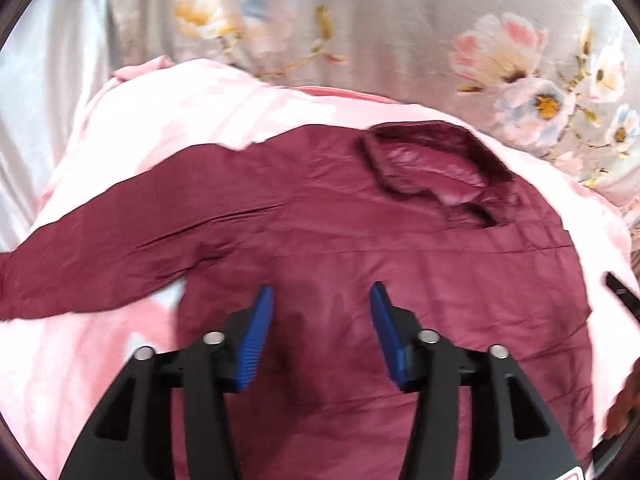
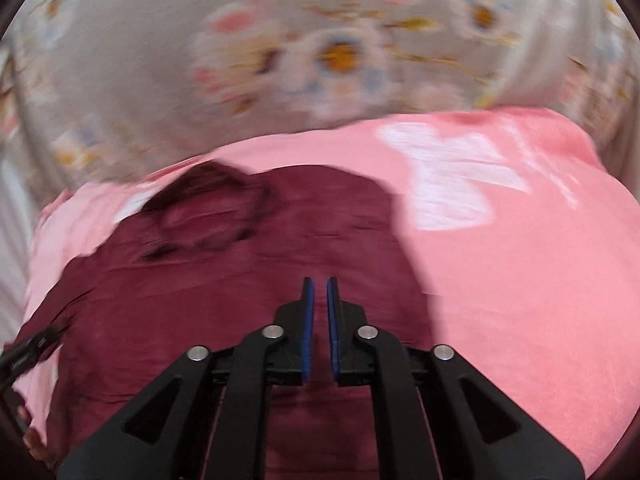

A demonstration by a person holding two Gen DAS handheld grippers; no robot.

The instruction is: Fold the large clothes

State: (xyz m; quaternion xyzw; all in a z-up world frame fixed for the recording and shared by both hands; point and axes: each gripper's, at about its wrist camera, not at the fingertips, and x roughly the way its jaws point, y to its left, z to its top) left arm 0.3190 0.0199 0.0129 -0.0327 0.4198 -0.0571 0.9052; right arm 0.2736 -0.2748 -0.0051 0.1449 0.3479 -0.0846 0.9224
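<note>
A maroon jacket (image 1: pixel 360 240) lies spread face up on a pink blanket (image 1: pixel 200 112), its collar (image 1: pixel 432 168) at the far end and one sleeve (image 1: pixel 100 248) stretched out to the left. My left gripper (image 1: pixel 321 287) hovers over the jacket's body, open, with nothing between its blue pads. In the right wrist view the same jacket (image 2: pixel 200 280) fills the lower left, its collar (image 2: pixel 200 216) blurred. My right gripper (image 2: pixel 319 280) hangs over the jacket near its right edge, its pads a thin gap apart with no cloth in them.
A grey floral sheet (image 1: pixel 400 20) covers the bed beyond the blanket (image 2: pixel 520 280). The right gripper's black tip (image 1: pixel 620 292) shows at the right edge of the left wrist view. The left gripper (image 2: pixel 28 352) and a hand (image 2: pixel 32 440) show at the right wrist view's left edge.
</note>
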